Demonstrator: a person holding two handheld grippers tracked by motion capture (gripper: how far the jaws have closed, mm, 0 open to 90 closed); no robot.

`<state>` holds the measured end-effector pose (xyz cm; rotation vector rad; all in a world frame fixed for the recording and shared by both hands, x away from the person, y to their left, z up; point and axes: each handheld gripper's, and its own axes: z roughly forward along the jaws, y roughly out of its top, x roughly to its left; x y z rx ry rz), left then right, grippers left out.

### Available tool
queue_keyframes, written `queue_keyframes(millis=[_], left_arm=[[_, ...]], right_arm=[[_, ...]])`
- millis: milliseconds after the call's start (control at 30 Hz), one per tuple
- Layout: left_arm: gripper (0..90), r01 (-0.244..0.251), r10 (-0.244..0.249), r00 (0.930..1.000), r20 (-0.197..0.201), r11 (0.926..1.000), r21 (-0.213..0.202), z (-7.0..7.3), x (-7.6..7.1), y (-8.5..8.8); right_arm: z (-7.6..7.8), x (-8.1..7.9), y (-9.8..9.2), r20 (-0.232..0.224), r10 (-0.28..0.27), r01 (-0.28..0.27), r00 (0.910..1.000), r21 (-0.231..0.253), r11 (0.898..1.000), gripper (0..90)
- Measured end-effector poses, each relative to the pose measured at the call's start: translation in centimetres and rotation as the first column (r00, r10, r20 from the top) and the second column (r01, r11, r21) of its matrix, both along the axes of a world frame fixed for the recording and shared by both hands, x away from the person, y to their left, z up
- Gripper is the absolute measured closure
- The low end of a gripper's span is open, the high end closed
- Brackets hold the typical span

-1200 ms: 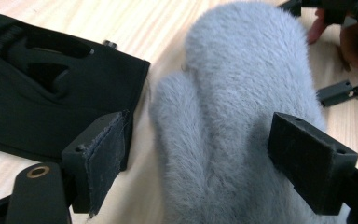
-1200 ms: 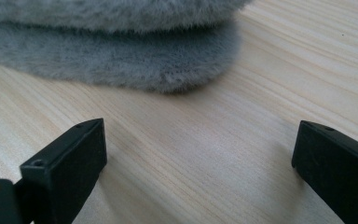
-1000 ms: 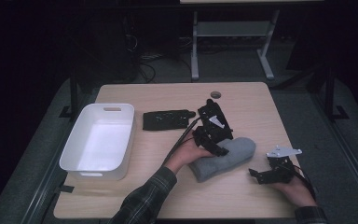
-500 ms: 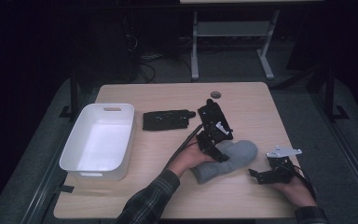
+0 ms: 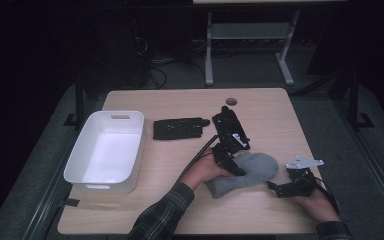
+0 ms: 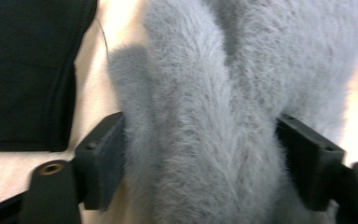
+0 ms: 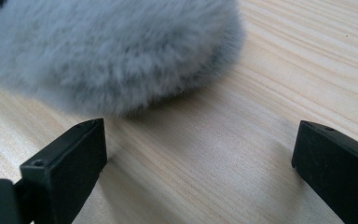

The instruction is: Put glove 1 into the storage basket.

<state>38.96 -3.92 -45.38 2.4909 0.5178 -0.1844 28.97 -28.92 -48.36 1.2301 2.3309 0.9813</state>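
Sock (image 5: pixel 250 170): grey, fluffy, flat on table (image 5: pixel 275 115).
Left gripper (image 6: pixel 200 154): jaws closing in, pads squeezing sock.
Right gripper (image 7: pixel 198 158): jaws apart, empty, beside sock.

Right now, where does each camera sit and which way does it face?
High view: above the person's side of the table, facing forward and down; both forearms, left gripper, right gripper, white bin, black pouch.
Left gripper view: rides the left gripper, looks along its jaws, which have just been closing around the grey sock.
Right gripper view: rides the right gripper, low over the wood; jaws open, sock just ahead.
Shared: all three show the sock.
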Motion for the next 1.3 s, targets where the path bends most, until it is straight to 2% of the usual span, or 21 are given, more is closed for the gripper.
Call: queue_keyframes(millis=[67, 133, 167, 200, 233, 267, 333, 367, 467, 600, 867, 933, 1133, 1300], left_arm=[[30.1, 0.017, -0.017, 0.9997, -0.018, 0.9998, -0.009, 0.0, 0.0, 0.1], [39.3, 0.021, -0.021, 0.9991, -0.038, 0.9995, -0.025, 0.0, 0.0, 0.1], [39.3, 0.026, -0.027, 0.9984, -0.050, 0.9993, -0.028, 0.0, 0.1, 0.1], [47.2, 0.033, -0.035, 0.9973, -0.065, 0.9990, -0.032, 0.0, 0.1, 0.2], [47.2, 0.041, -0.043, 0.9965, -0.071, 0.9986, -0.035, 0.0, 0.2, 0.2], [52.3, 0.046, -0.049, 0.9951, -0.086, 0.9980, -0.045, -0.1, 0.2, 0.2], [57.0, 0.072, -0.077, 0.9915, -0.105, 0.9961, -0.051, -0.1, 0.2, 0.2], [58.7, 0.072, -0.077, 0.9915, -0.105, 0.9961, -0.051, -0.1, 0.2, 0.2], [61.3, 0.063, -0.070, 0.9877, -0.140, 0.9965, -0.054, 0.0, 0.1, 0.3], [65.1, 0.061, -0.067, 0.9899, -0.125, 0.9970, -0.048, 0.5, 0.0, 0.4], [65.9, 0.020, -0.026, 0.9947, -0.100, 0.9979, -0.062, 1.9, -0.4, 1.1], [66.0, 0.010, -0.017, 0.9946, -0.102, 0.9974, -0.072, 2.3, -0.4, 1.5], [66.0, -0.010, 0.004, 0.9974, -0.072, 0.9963, -0.086, 3.9, -0.3, 2.9], [65.8, -0.025, 0.018, 0.9977, -0.065, 0.9933, -0.113, 5.1, -0.1, 4.3]], right_arm=[[0.0, 0.0, 0.0, 0.000, 0.000, 0.000, 1.0000, 0.000, 1.000, 2.7], [0.0, 0.0, 0.0, 0.000, 0.000, 0.000, 1.0000, 0.000, 1.000, 2.7], [0.0, 0.0, 0.0, 0.000, 0.000, 0.000, 1.0000, 0.000, 1.000, 2.7], [0.0, 0.0, 0.0, 0.000, 0.000, 0.000, 1.0000, 0.000, 1.000, 2.7], [0.0, 0.0, 0.0, 0.000, 0.000, 0.000, 1.0000, 0.000, 1.000, 2.7], [0.0, 0.0, 0.0, 0.000, 0.000, 0.000, 1.0000, 0.000, 1.000, 2.7], [0.0, 0.0, 0.0, 0.000, 0.000, 0.000, 1.0000, 0.000, 1.000, 2.7], [0.0, 0.0, 0.0, 0.000, 0.000, 0.000, 1.0000, 0.000, 1.000, 2.7], [0.0, 0.0, 0.0, -0.001, -0.001, 0.001, 1.0000, 0.001, 1.000, 2.7], [0.0, 0.0, 0.0, -0.001, -0.001, 0.001, 1.0000, 0.001, 1.000, 2.7], [0.0, 0.0, 0.0, -0.002, -0.001, 0.001, 1.0000, 0.001, 1.000, 2.7], [0.0, 0.0, 0.0, -0.002, -0.001, 0.001, 1.0000, 0.001, 1.000, 2.7], [0.0, 0.0, 0.0, -0.001, 0.000, 0.000, 1.0000, 0.001, 1.000, 2.7], [0.0, 0.0, 0.0, -0.001, 0.000, 0.000, 1.0000, 0.001, 1.000, 2.7]])
